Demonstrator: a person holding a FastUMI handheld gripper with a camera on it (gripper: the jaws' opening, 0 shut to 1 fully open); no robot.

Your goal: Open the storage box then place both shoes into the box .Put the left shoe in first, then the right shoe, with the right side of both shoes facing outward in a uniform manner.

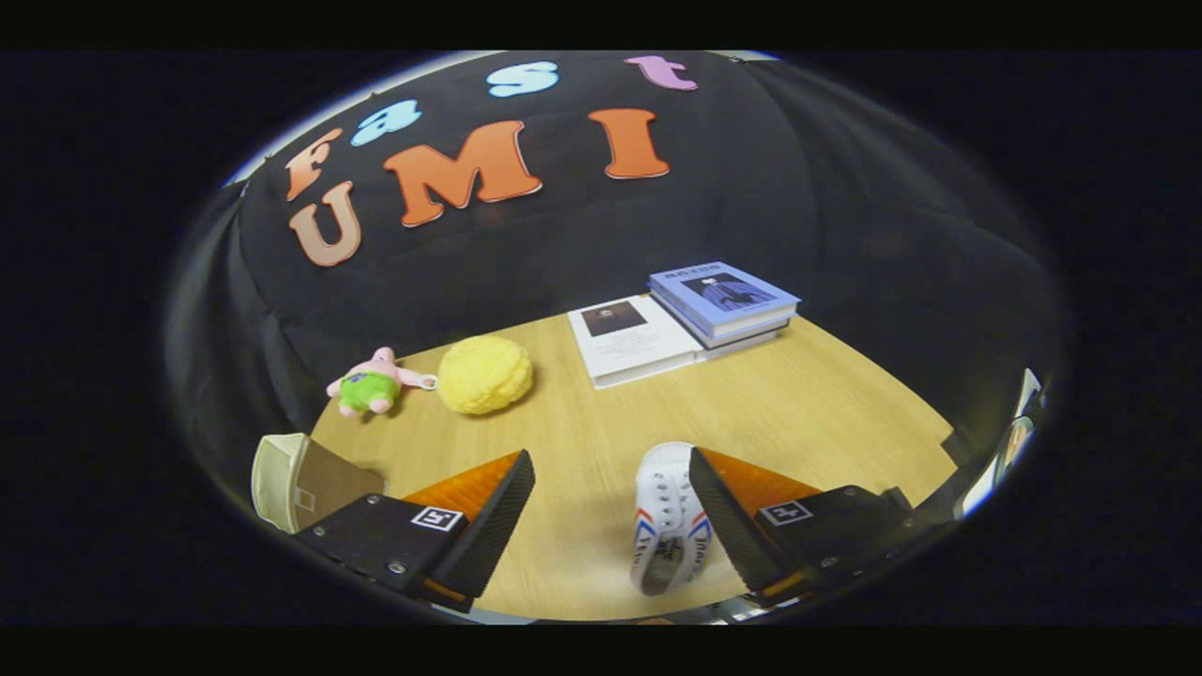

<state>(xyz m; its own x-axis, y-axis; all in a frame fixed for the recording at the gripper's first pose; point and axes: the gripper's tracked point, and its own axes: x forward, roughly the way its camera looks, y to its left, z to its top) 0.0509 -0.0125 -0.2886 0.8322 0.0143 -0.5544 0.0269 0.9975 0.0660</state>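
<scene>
1. Hand-held gripper [610,512] hovers over the wooden table [808,404], its fingers spread wide apart and clamped on nothing.
2. A white sneaker [665,526] with red and blue side stripes lies on the table between the fingers, hard against the right finger's inner face; whether they touch is unclear.
3. At 9 o'clock of the left finger sits the cream storage box [291,481].
4. Well beyond the fingers: a pink plush toy [376,383] at 11 o'clock, a yellow sponge ball [485,375] beside it, and stacked books [681,319] at 1 o'clock.
</scene>
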